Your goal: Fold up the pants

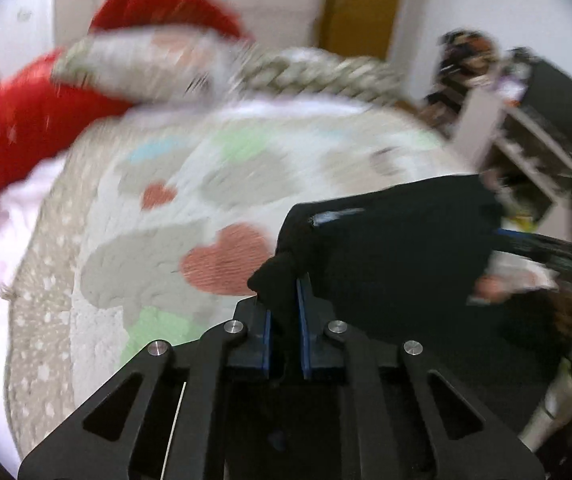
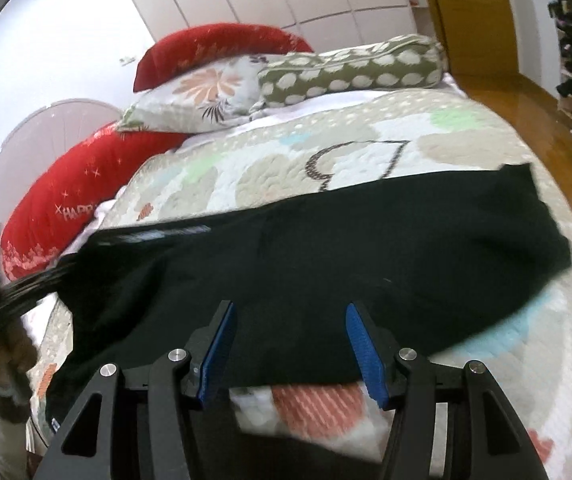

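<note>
On quilted bed point(image 2: 465, 128), black pants point(image 2: 325, 248) lie spread; left gripper point(image 1: 284, 300) pinches bunched corner, right gripper point(image 2: 289, 344) gapes empty above near edge. Risk: thin pinch slips mid-fold.

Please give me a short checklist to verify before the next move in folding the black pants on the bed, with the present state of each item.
1. Left gripper shut on the pants: ok, black cloth is pinched between its fingers.
2. Right gripper ready to grasp: ok, it is open and holds nothing.
3. Right gripper over the cloth: ok, the pants edge lies between and under the fingers.
4. Pants lying flat on the quilt: ok on the far side; the near left end is bunched.
5. Fold path free: ok, the pillows lie apart from the pants.
6. Left grip firm: cannot tell, the left view is blurred.
</note>
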The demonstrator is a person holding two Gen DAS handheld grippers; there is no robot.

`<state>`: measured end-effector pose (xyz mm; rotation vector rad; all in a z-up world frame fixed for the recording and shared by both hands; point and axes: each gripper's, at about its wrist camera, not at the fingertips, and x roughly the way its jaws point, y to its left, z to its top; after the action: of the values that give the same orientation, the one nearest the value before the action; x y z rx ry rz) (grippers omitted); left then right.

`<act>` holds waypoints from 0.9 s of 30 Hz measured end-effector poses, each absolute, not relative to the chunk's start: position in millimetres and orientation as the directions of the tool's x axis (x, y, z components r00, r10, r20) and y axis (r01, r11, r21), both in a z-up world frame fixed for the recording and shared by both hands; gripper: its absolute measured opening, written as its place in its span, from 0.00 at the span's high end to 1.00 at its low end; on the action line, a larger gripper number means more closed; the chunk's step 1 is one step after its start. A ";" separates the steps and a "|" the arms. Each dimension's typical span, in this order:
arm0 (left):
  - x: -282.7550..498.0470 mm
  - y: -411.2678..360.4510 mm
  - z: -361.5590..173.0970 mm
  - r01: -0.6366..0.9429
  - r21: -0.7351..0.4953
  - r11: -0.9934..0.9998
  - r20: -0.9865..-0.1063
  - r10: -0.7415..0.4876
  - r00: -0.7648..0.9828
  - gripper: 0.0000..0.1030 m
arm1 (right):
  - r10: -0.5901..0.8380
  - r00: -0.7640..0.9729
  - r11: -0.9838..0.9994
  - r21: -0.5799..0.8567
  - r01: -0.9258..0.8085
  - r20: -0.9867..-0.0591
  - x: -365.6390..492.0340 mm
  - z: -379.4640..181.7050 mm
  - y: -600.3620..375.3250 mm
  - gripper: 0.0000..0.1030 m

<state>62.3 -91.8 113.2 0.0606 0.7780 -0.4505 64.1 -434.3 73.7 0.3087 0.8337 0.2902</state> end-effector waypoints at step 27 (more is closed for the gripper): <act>-83.8 -87.7 56.3 0.432 -0.273 0.860 -0.708 -0.484 0.515 0.92 | 0.451 0.613 0.787 0.613 0.070 -0.649 72.1 29.5 -475.7 0.96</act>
<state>-83.8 -87.7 56.3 -0.0649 0.8704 -0.5504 72.1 -475.7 29.5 0.6470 0.8980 0.2384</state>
